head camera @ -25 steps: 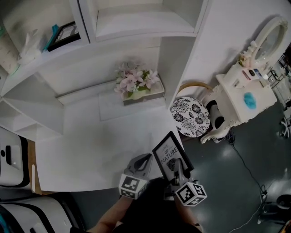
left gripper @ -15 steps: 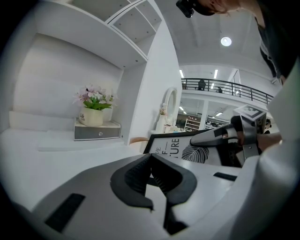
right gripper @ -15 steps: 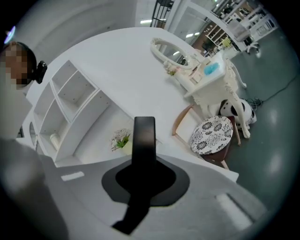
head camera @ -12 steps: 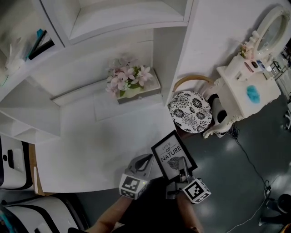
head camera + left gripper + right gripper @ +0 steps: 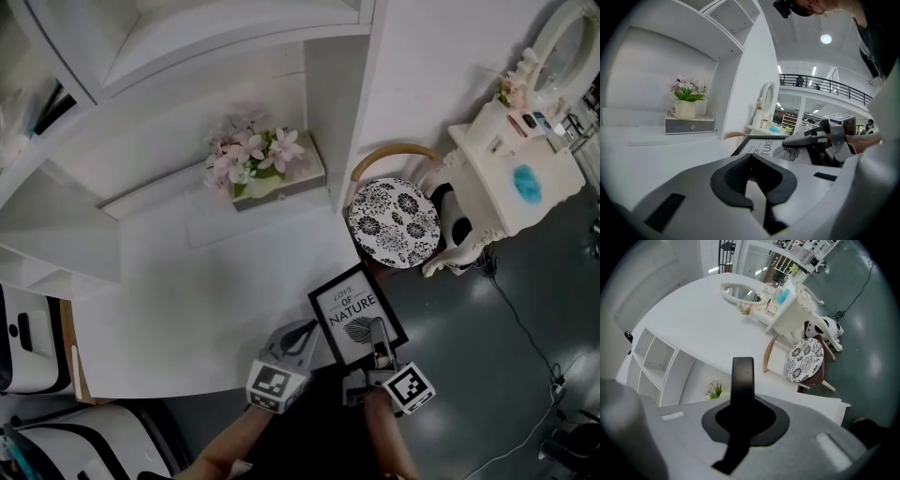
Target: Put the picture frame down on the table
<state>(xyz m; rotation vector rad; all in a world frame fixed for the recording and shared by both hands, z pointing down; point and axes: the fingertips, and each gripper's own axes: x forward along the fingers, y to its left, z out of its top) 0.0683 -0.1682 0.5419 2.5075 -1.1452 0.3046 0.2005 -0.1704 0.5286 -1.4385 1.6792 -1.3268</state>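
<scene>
R gripper [image 5: 378, 330] was clamped on the black rectangular picture frame [image 5: 349, 302], print facing up, held over the white table [image 5: 206, 300] at its right edge. L gripper [image 5: 302, 331] was beside it, jaws together, empty.

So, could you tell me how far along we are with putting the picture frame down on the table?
Done: the picture frame is picked up, clamped at its lower edge in the right claw. In hand: it is held over the near right corner of the table, seemingly not resting on it yet. Left: lower it flat and let go. The left claw is shut and empty beside it.
</scene>
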